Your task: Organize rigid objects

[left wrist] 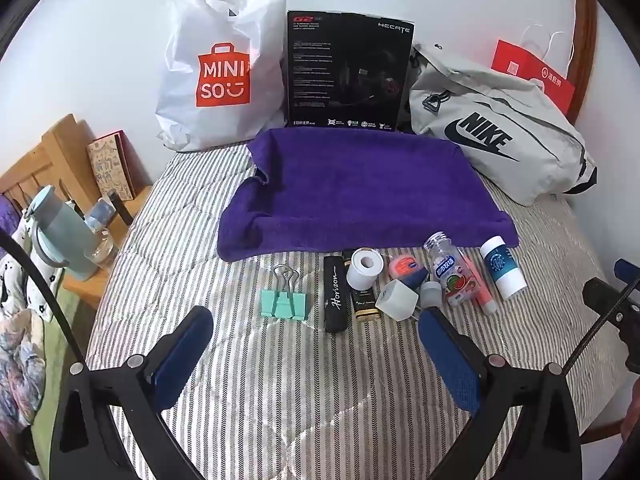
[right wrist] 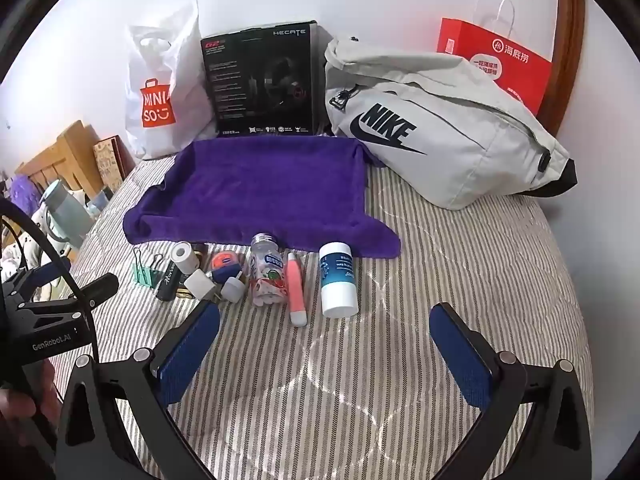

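the small rigid items lie in a loose row on the striped bedcover (left wrist: 280, 380), just in front of the near edge of the purple towel (left wrist: 360, 184). from my left-wrist view, left to right: a mint binder clip (left wrist: 285, 301), a black case marked "horizon" (left wrist: 335, 298), a white tape roll (left wrist: 362, 268), a dark bottle with a gold band (left wrist: 365, 304) partly under the roll, a white cube-shaped plug (left wrist: 397, 299), an orange-lidded tin (left wrist: 406, 267), a clear candy bottle with a watermelon label (left wrist: 454, 274), a pink tube (left wrist: 482, 300) just beside it, and a white-and-blue cylinder (left wrist: 502, 266) at the right end. the middle items touch or overlap; the binder clip and the cylinder lie slightly apart.

my left gripper (left wrist: 316, 344) hangs over the bedcover just short of the row, jaws wide apart, nothing between them. my right gripper (right wrist: 324, 340) hangs in front of the cylinder, jaws likewise wide apart and empty.

behind the towel, against the wall: a white miniso bag (left wrist: 212, 68), a black hecate headset box (left wrist: 348, 72) standing upright, a grey nike bag (left wrist: 492, 136) and a red paper bag (left wrist: 532, 72).
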The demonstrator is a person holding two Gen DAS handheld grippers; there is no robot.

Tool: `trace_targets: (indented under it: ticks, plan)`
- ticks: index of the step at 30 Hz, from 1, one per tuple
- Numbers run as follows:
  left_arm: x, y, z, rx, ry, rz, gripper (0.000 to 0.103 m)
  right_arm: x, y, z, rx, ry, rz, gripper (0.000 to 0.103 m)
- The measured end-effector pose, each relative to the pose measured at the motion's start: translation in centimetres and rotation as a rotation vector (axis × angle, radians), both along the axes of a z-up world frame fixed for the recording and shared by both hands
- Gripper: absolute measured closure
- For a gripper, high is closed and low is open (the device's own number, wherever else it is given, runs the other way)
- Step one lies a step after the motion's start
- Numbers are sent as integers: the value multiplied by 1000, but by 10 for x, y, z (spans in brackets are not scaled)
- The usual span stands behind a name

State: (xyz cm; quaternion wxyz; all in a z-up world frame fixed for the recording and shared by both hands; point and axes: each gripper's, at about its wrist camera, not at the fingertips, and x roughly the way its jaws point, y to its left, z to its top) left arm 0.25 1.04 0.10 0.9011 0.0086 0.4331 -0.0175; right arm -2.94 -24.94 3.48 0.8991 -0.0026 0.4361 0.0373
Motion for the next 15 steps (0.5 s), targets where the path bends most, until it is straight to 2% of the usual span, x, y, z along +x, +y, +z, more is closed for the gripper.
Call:
trace_targets:
  ticks: [15]
  plan:
    - [0, 0, 2, 3, -4, -2, 0, -5, 5, 5, -12, -19, 5, 0]
